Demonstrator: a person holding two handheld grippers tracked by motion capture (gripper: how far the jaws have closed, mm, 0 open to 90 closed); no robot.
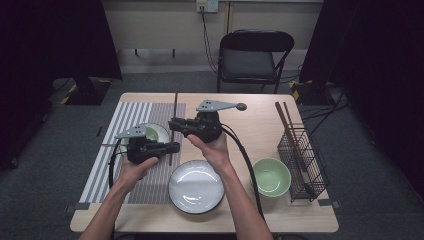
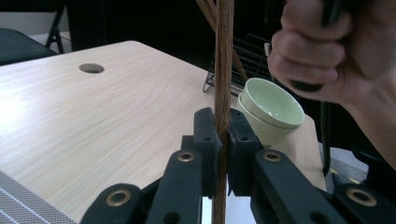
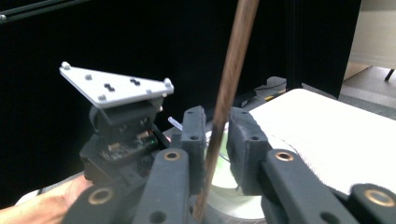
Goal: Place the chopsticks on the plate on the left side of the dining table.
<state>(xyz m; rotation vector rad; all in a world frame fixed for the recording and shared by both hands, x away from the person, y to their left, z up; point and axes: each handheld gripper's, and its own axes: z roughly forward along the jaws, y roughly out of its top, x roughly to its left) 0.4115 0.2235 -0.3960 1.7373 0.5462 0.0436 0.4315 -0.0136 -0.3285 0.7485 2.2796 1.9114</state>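
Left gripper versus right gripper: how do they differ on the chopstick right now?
The left gripper's jaws are pressed shut on the chopstick; the right gripper's jaws flank it with a gap showing. In the high view the left gripper sits nearer the person, over the striped mat, and the right gripper sits farther up the stick. Both straddle the same chopstick.
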